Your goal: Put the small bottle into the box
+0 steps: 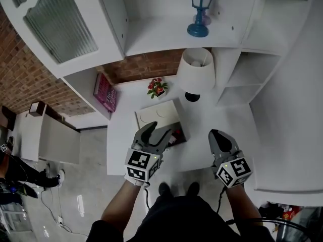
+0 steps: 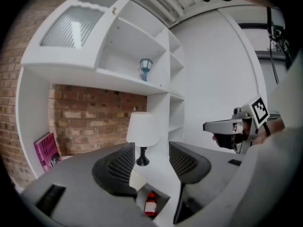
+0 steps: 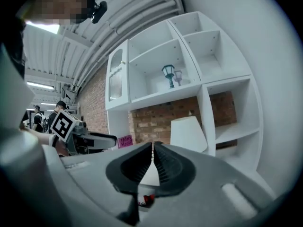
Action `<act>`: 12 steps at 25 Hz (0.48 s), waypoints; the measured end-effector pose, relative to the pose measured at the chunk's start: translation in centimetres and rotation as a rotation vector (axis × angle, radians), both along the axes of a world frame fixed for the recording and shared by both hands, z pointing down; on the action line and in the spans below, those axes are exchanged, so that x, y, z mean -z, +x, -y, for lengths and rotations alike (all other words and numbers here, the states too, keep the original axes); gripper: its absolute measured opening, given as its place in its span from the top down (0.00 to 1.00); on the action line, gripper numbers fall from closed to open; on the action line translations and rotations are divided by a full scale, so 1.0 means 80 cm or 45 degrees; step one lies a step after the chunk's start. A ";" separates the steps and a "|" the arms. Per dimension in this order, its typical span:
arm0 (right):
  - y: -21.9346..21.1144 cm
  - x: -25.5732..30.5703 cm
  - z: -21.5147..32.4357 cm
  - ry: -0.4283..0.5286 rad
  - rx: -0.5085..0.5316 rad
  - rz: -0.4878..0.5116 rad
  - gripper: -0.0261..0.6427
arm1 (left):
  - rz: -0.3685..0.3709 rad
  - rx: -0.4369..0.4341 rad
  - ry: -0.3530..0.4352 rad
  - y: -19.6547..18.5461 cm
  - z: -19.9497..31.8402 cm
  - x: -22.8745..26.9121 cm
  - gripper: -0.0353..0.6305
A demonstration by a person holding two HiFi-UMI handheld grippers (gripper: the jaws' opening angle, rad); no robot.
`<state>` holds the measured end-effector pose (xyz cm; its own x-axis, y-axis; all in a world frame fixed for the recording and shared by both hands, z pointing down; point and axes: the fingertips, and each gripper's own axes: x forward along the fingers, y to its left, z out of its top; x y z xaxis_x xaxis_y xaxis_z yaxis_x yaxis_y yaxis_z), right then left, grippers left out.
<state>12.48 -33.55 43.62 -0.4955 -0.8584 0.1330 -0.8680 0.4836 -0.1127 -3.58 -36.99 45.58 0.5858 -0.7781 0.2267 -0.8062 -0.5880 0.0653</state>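
Observation:
The small bottle, with a red cap and a white label, sits inside the dark interior of a white box on the desk. In the head view the box has its lid open, and a bit of the red bottle shows beside my left jaw. My left gripper hovers over the box's open part, open, with nothing between its jaws. Right of the box, my right gripper is shut and empty; its closed jaws hide most of the box, and only a red bit of the bottle shows below them.
A white table lamp stands just behind the box. A small pot of red flowers and a pink book sit at the back left. A blue lantern is on the shelf above. White shelving borders the desk's right side.

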 end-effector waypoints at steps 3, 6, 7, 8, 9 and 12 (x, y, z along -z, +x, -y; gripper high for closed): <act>-0.007 0.033 0.000 0.072 -0.001 0.021 0.96 | 0.007 0.063 0.171 -0.013 -0.015 0.050 0.64; -0.013 0.073 -0.005 0.155 0.003 0.043 0.96 | -0.026 0.107 0.337 -0.025 -0.032 0.101 0.75; -0.015 0.086 -0.008 0.187 0.002 0.046 0.96 | -0.052 0.118 0.352 -0.027 -0.037 0.114 0.80; -0.017 0.098 -0.011 0.220 0.001 0.044 0.96 | -0.075 0.131 0.353 -0.030 -0.041 0.124 0.82; -0.019 0.109 -0.014 0.253 -0.001 0.036 0.96 | -0.090 0.148 0.354 -0.034 -0.045 0.132 0.84; -0.026 0.133 -0.025 0.334 0.003 0.001 0.96 | -0.127 0.211 0.386 -0.051 -0.054 0.147 0.84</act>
